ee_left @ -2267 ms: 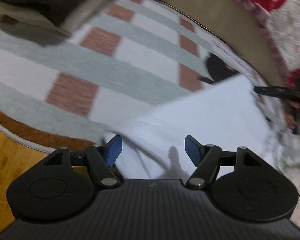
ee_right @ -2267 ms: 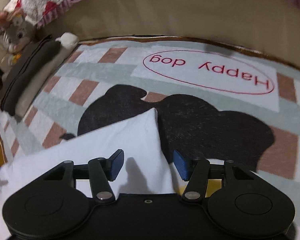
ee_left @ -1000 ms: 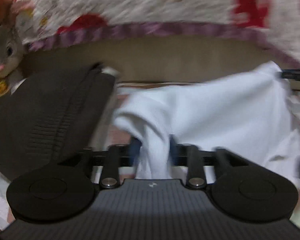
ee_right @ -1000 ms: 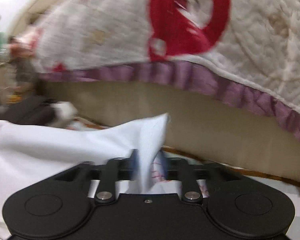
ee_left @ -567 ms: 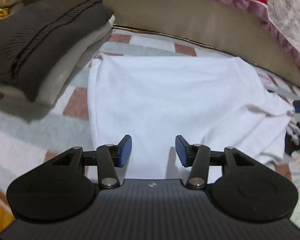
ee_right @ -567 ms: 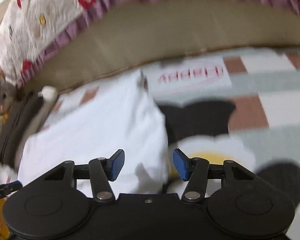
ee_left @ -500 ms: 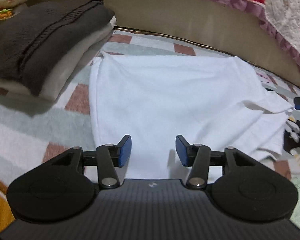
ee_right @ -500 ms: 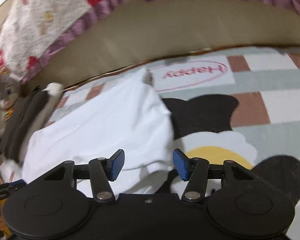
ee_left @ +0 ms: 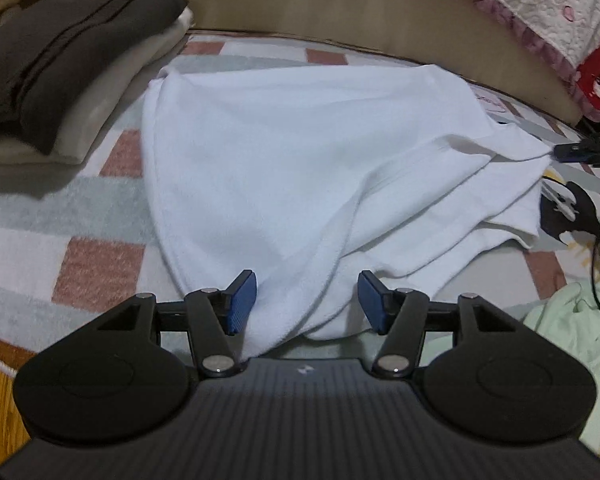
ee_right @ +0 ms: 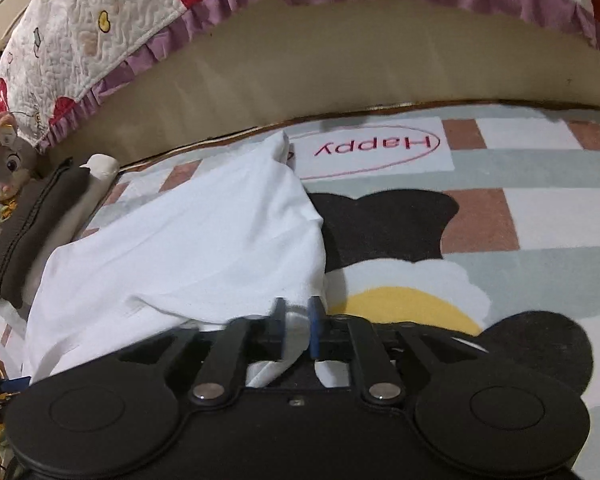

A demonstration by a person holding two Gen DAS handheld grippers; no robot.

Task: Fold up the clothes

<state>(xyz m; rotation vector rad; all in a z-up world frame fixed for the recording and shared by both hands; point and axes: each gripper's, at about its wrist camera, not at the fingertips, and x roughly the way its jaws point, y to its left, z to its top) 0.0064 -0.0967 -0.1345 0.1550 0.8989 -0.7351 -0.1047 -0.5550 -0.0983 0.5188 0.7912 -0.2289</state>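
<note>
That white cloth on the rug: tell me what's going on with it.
A person is folding a white garment on the patterned rug with two handheld claws. The right claw is pinched shut on the garment's near edge; the left claw sits open around another fold. A folded stack of clothes lies beside it.

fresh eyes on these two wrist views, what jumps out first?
The white garment spread across the checked rug dominates both views, rumpled along its right side. The right gripper is pinched shut on the garment's near edge, while the left gripper sits open with cloth between its blue pads. Beyond that, a folded dark and cream stack lies at the rug's left, and the rug's red "Happy" lettering shows by the garment's far corner.
</note>
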